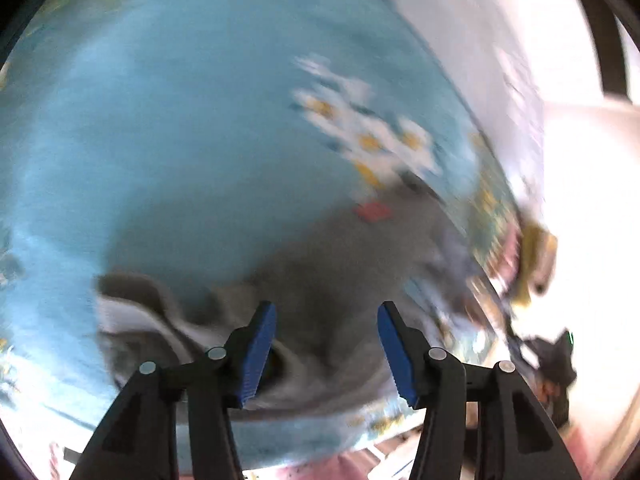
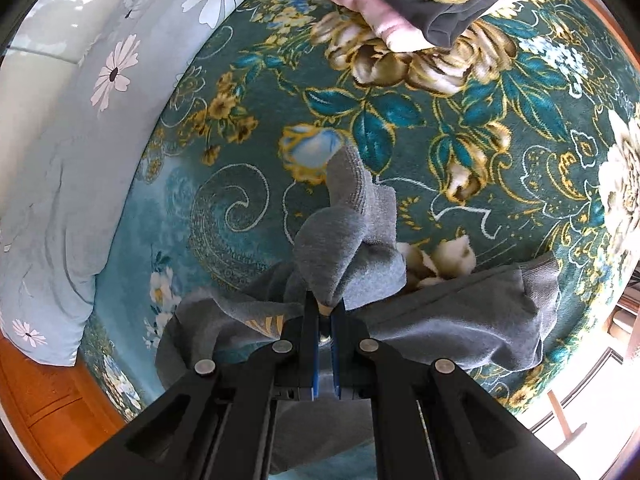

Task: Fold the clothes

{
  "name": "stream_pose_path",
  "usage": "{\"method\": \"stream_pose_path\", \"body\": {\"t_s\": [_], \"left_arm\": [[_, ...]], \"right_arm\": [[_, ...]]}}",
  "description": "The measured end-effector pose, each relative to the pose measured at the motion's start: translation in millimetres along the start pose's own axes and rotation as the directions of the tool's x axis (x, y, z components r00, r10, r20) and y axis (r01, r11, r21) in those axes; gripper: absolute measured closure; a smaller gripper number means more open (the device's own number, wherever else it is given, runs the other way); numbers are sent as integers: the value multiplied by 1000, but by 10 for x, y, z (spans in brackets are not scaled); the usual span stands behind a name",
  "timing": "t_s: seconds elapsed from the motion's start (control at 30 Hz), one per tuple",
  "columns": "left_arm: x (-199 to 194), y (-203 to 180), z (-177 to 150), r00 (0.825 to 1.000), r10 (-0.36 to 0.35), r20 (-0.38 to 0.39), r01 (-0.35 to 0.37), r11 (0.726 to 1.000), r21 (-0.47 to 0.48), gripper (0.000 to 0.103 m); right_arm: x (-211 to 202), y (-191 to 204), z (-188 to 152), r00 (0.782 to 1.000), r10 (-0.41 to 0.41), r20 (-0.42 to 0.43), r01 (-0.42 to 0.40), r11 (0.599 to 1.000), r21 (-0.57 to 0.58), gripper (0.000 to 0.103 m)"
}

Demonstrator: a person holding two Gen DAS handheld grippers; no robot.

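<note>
A grey garment (image 2: pixel 460 316) lies crumpled on a teal floral blanket (image 2: pixel 400 120). My right gripper (image 2: pixel 325 312) is shut on a bunched fold of the grey garment (image 2: pixel 344 248), which stands up between the fingers. The left wrist view is motion-blurred. There my left gripper (image 1: pixel 326 344) is open, its blue pads (image 1: pixel 260 352) wide apart above the grey garment (image 1: pixel 344 252), with nothing between them. A small red tag (image 1: pixel 372 211) shows on the cloth.
A light blue daisy-print quilt (image 2: pixel 60 200) lies at the left, and fills most of the left wrist view (image 1: pixel 180 120). A person's hand (image 2: pixel 360 4) with a mustard sleeve and dark cloth is at the top. A wooden bed frame (image 2: pixel 44 392) is lower left.
</note>
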State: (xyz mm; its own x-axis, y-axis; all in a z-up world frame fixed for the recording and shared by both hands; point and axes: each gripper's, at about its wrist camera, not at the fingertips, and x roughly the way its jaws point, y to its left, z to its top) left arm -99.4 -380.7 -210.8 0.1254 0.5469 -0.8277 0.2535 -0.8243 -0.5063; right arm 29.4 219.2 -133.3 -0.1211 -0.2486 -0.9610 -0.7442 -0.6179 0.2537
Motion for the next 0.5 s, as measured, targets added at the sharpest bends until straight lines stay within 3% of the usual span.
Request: {"method": "stream_pose_path", "body": {"t_s": [0.1,0.23,0.5], "left_arm": [[190,64,27,999,43,-13,-44,999,-30,46],[494,-112,-9,987,146,-67,-138,984,113,46],[918,-632,-36,951,289,-109,-221,883,414,49]], "right_arm": [[13,13,2,1000,-5,-2,5,1000,-1,98],[19,25,5,1000,-12,-4,12,1000,-2,97],[2,51,4,1000,-19,-7,19,1000,-8,97]]}}
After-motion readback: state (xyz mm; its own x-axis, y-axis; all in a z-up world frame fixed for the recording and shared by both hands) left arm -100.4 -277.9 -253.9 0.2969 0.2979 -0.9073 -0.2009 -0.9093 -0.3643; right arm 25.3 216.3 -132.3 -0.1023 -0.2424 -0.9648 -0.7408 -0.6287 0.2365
